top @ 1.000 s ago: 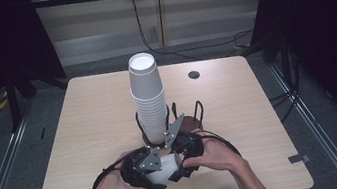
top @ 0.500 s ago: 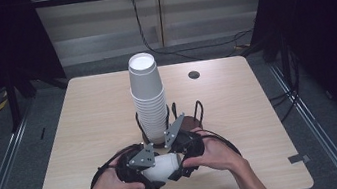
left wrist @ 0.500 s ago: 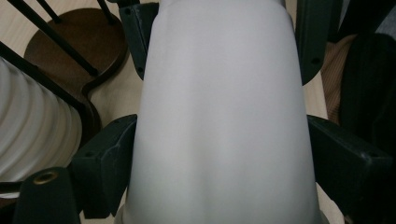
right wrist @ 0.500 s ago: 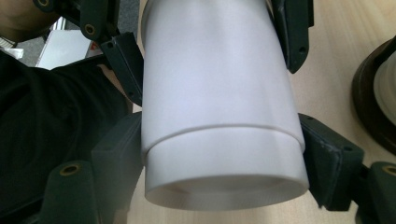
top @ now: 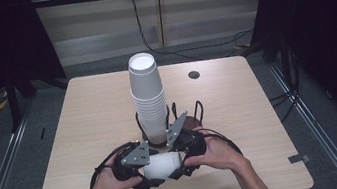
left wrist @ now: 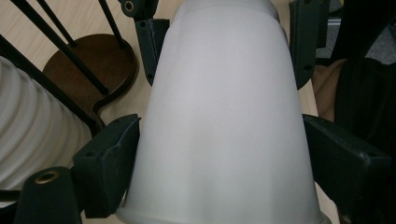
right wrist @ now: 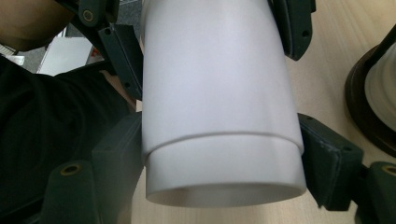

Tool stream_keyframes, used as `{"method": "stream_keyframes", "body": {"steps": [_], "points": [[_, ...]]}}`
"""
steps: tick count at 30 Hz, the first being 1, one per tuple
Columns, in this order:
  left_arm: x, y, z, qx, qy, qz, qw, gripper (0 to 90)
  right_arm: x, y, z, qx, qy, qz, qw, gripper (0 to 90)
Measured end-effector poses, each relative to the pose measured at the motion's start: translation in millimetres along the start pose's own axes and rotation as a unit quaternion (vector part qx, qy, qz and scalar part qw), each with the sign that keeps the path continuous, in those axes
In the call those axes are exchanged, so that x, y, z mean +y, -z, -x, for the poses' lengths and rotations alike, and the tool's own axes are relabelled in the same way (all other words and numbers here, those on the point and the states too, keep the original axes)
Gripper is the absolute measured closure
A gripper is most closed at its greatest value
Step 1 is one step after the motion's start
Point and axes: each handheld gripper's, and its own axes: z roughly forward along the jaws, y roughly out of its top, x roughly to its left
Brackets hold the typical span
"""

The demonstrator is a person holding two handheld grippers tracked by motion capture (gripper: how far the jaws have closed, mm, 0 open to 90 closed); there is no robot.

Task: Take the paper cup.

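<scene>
A white paper cup [top: 163, 165] lies on its side above the table's front edge, held from both ends. My left gripper [top: 153, 170] is shut on it; in the left gripper view [left wrist: 220, 122] both pads press the cup [left wrist: 224, 70]. My right gripper [top: 174, 161] is shut on it from the other end, its pads against the cup [right wrist: 215, 84] in the right gripper view [right wrist: 219, 136]. There a step line rings the cup near my jaws, like one cup nested in another. Just behind stands a tall stack of white cups [top: 148, 97].
The stack sits in a holder with black wire posts on a dark round base [top: 191, 120], close behind the grippers. A small dark round hole [top: 194, 74] is at the back right of the wooden table [top: 85, 127]. Black cables loop around both hands.
My left gripper has shifted slightly to the left, and a little more white cup shows between the two grippers. The stack has not moved.
</scene>
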Motion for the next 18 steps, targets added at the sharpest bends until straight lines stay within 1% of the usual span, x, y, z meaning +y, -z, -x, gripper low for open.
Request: {"method": "stream_keyframes", "body": {"steps": [4,5,6,7,8,10,12,13,14,15,16,17,18], "points": [[-0.1,2.4,-0.9,0.003,0.006,0.01,0.9999,15.0,0.3,1.6,0.2,-0.004,0.001,-0.001,1.0,23.7],[0.0,3.5,-1.3,0.003,0.005,0.012,0.9999,15.0,0.5,1.7,-0.1,-0.007,0.0,-0.002,1.0,23.7],[-0.1,4.7,-1.0,0.005,0.008,0.019,0.9998,15.2,0.6,1.8,-0.1,-0.008,-0.001,-0.004,1.0,23.7],[-0.1,6.5,-1.7,0.006,0.003,0.023,0.9997,15.5,0.6,1.6,0.2,-0.009,-0.001,-0.005,0.9999,23.7],[-0.1,6.5,-1.7,0.006,0.003,0.023,0.9997,15.6,0.6,1.6,0.2,-0.009,-0.001,-0.005,0.9999,23.7],[-0.5,11.2,-1.3,0.008,0.009,0.039,0.9992,15.8,0.4,2.0,0.2,-0.009,-0.001,-0.001,1.0,23.7],[-0.7,12.4,-1.6,0.008,0.009,0.042,0.999,15.6,0.4,2.4,-0.2,-0.008,-0.004,-0.001,1.0,23.7],[-1.0,13.8,-1.4,0.01,0.012,0.049,0.9987,15.8,0.3,2.8,0.1,-0.006,-0.003,-0.001,1.0,23.7],[-1.9,16.7,-1.6,0.018,0.015,0.056,0.9982,15.8,-0.4,3.5,0.7,-0.008,-0.003,0.0,1.0,23.7],[-2.5,18.0,-2.3,0.015,0.015,0.063,0.9978,15.7,-0.7,3.8,0.9,-0.008,-0.003,0.001,1.0,23.7],[-2.5,18.0,-2.3,0.015,0.015,0.063,0.9978,15.8,-1.3,4.4,1.1,-0.011,-0.007,0.0,0.9999,23.7],[-4.2,20.2,-3.0,0.015,0.022,0.074,0.9969,15.8,-2.0,4.8,1.2,-0.012,-0.008,0.001,0.9999,23.6],[-5.4,21.5,-3.6,0.019,0.024,0.075,0.9967,15.8,-2.8,5.6,1.6,-0.014,-0.009,0.002,0.9999,23.6]]}}
